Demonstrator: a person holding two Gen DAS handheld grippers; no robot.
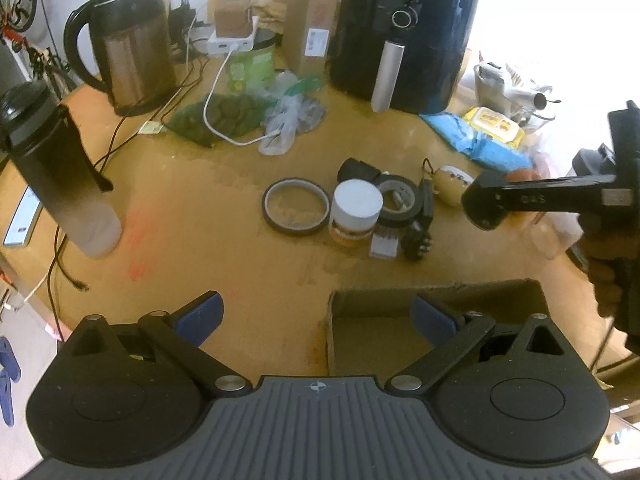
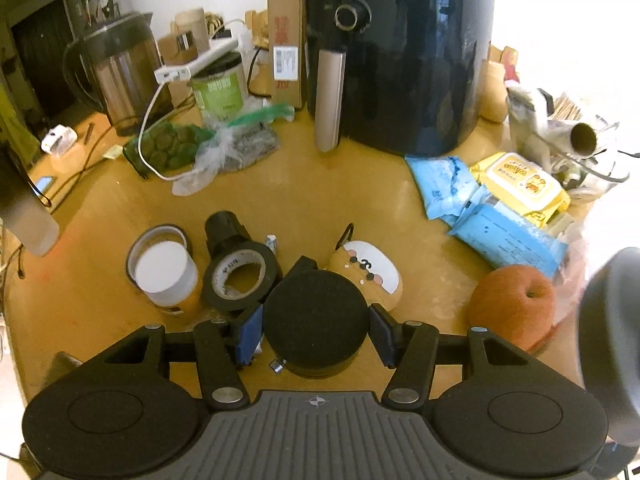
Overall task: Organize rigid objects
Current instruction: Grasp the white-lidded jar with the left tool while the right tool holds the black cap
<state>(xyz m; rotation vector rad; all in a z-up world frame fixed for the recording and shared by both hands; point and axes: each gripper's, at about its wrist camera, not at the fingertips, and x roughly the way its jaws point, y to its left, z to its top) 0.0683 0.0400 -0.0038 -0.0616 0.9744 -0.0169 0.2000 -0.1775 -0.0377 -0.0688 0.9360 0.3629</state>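
In the right wrist view my right gripper [image 2: 316,334] is shut on a black round tin [image 2: 316,316] with a matte flat lid, its blue pads [image 2: 251,334] pressing the tin's sides just above the table. Right behind it lie a tan character case [image 2: 370,276], a black tape roll [image 2: 240,276], a white-lidded jar [image 2: 166,276] and a black cylinder [image 2: 225,232]. My left gripper [image 1: 318,316] stands open and holds nothing, above the table's near edge. An open cardboard box [image 1: 436,300] lies under its right finger. The right gripper [image 1: 520,200] shows side-on at the right.
A thin tape ring [image 1: 296,210] lies left of the jar [image 1: 356,210]. An apple [image 2: 514,304], blue packs [image 2: 480,216] and yellow wipes [image 2: 520,186] crowd the right. An air fryer [image 2: 400,60], a kettle [image 1: 132,48] and cables fill the back. A tall bottle [image 1: 60,176] stands left.
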